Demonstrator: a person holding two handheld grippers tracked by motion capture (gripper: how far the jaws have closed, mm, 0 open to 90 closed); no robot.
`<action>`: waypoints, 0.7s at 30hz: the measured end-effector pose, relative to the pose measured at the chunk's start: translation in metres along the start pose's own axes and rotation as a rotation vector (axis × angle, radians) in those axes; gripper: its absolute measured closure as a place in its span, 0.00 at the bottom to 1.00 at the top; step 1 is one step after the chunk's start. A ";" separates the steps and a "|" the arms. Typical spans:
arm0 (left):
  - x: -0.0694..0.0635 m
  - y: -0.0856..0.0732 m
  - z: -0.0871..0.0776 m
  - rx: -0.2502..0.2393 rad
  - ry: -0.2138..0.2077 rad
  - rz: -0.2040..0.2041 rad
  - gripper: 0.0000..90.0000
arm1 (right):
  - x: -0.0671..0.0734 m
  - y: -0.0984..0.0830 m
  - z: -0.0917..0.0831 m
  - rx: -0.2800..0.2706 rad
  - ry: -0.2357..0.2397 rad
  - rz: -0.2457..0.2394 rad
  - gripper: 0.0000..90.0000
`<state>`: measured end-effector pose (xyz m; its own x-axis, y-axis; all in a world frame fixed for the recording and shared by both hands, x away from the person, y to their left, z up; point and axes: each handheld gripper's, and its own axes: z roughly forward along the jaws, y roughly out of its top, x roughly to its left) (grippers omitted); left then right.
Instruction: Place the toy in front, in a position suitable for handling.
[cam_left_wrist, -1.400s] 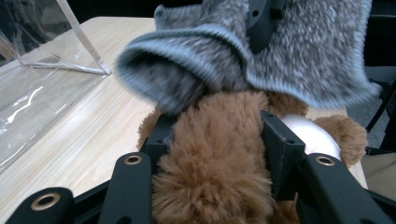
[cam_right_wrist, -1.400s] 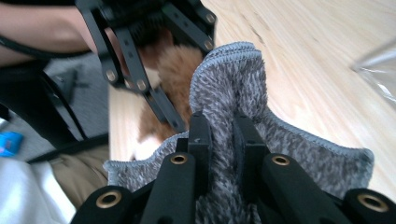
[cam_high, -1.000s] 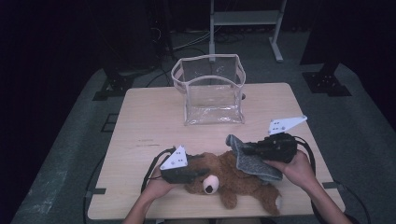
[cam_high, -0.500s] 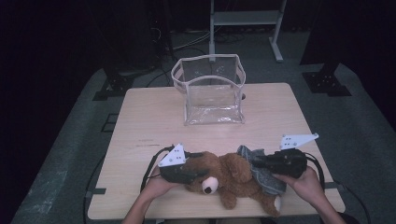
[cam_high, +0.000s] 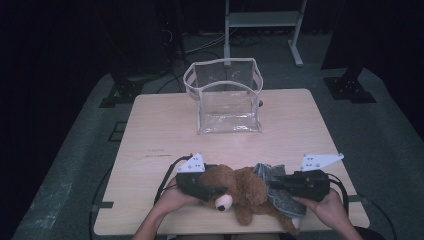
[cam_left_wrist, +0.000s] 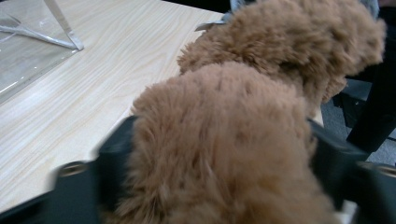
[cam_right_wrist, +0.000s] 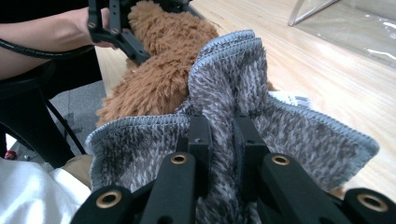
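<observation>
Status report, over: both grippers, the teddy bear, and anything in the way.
Left gripper fingers just opening around teddy bear. Right gripper shut on grey cloth. Clear bag upright beyond, nothing in the way.

Dark room, grey carpet, pale wooden table, white rack behind

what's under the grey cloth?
The grey cloth, pinched in the right gripper, drapes over the brown teddy bear's lower body. The head and one leg stick out; the covered part and the table beneath are hidden.
</observation>
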<state>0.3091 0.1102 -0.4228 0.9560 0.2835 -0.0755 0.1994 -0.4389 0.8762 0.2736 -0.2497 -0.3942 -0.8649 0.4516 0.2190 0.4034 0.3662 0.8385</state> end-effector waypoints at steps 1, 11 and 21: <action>0.000 0.000 -0.001 0.002 0.009 0.027 0.41 | -0.002 0.002 -0.001 -0.004 0.000 0.003 0.88; 0.013 0.009 0.001 -0.036 0.116 0.097 0.61 | -0.049 0.032 0.003 -0.065 0.005 0.048 0.88; 0.029 0.021 0.002 -0.052 0.133 0.164 0.59 | -0.083 0.052 0.021 -0.068 -0.009 0.080 0.88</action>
<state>0.3412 0.1073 -0.4070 0.9373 0.3233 0.1300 0.0293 -0.4450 0.8950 0.3724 -0.2510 -0.3790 -0.8276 0.4850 0.2825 0.4500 0.2724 0.8505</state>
